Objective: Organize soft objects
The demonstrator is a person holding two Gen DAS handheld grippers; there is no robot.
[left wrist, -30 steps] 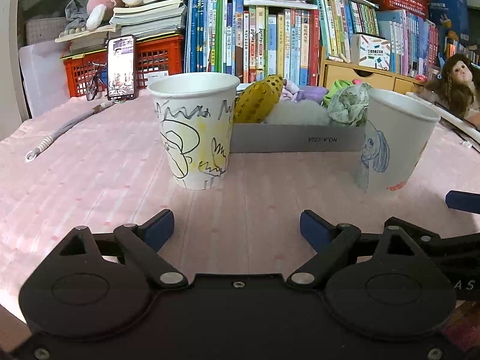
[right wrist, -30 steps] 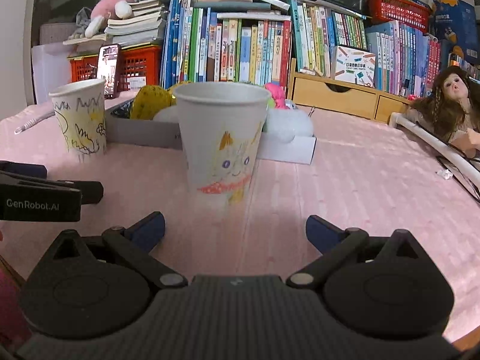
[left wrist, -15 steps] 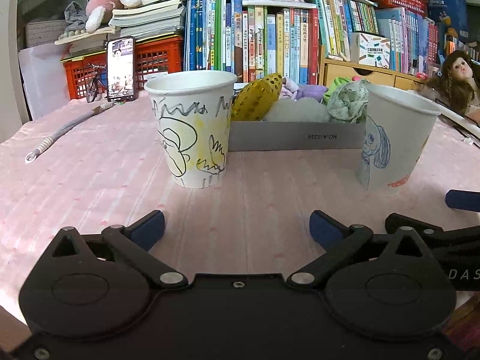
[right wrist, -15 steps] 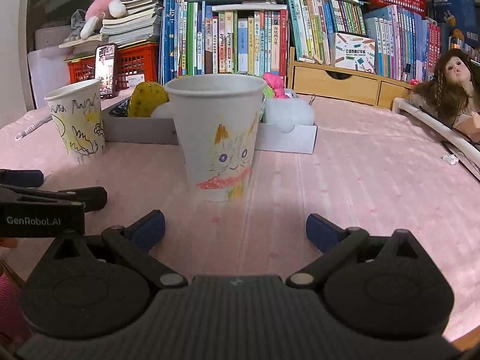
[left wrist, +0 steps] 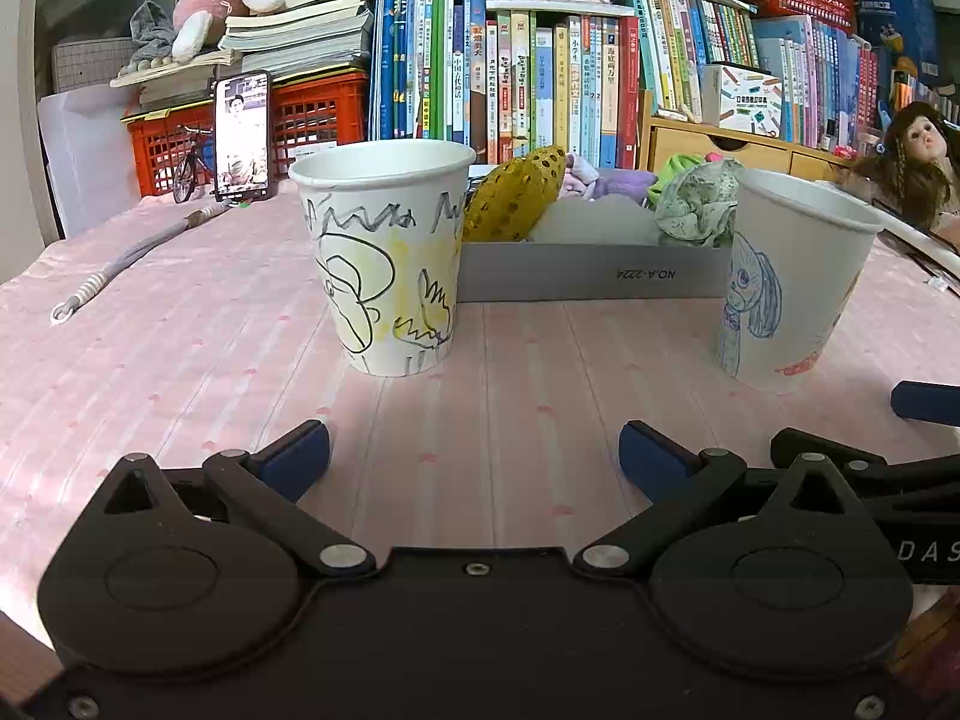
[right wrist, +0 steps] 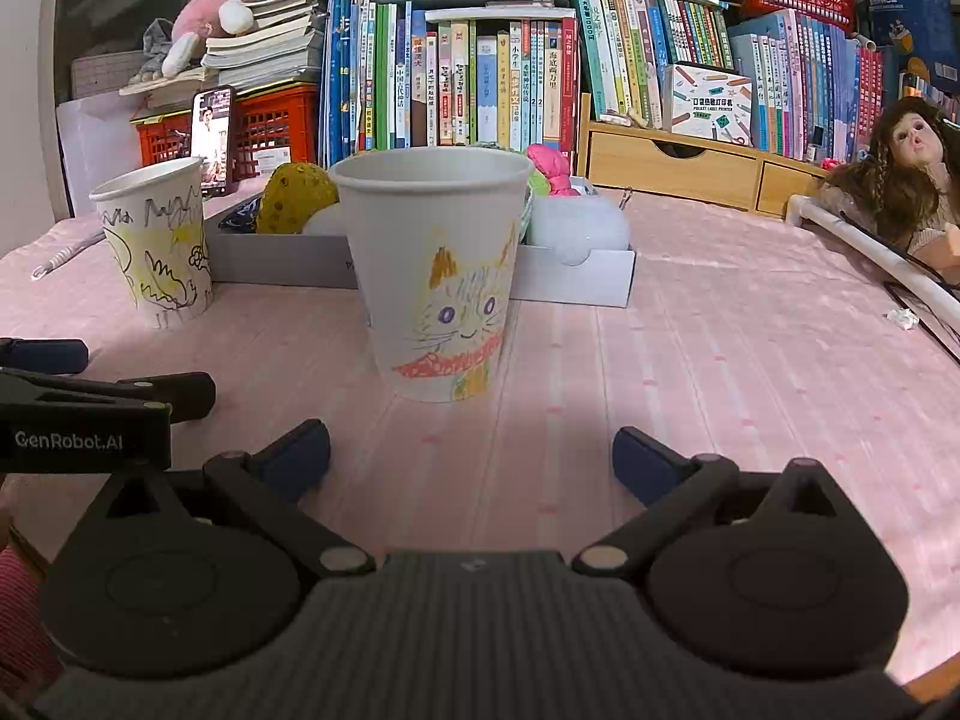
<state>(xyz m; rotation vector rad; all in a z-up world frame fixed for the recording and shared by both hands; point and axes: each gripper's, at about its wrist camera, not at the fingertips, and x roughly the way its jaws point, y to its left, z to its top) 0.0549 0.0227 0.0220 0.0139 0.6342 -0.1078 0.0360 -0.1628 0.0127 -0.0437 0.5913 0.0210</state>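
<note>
Left gripper [left wrist: 474,450]: I hold it low over the desk [left wrist: 180,330], jaws wide apart, nothing between them; it faces the yellow-drawn cup [left wrist: 384,258].
Right gripper [right wrist: 471,450]: also spread wide and empty; it faces the cat cup [right wrist: 441,276], which stands upright just ahead of it.
Soft objects: they lie together in the grey box [left wrist: 594,270] behind both cups; I see a yellow dotted one [left wrist: 516,195], a green crumpled one [left wrist: 696,204], a purple one [left wrist: 618,180], and from the right view a pink one [right wrist: 549,165] and a white round one [right wrist: 579,228].
Cups: I cannot see inside either cup, so I cannot tell if something soft is already in them.
Step in hand: in my judgement both grippers only wait near the cups; the scene fits a sorting that is about to go on, and also one where the objects are already gathered in the box.
Next move: if one more object must be taken, the gripper has to rise over the cup rim and the box wall, and close gently.
In the way: the two cups stand between my grippers and the box; they look light and may tip over.
Around: books [left wrist: 528,78], red crate [left wrist: 312,114], phone [left wrist: 242,135], doll [right wrist: 900,174], grey cord [left wrist: 132,252].
</note>
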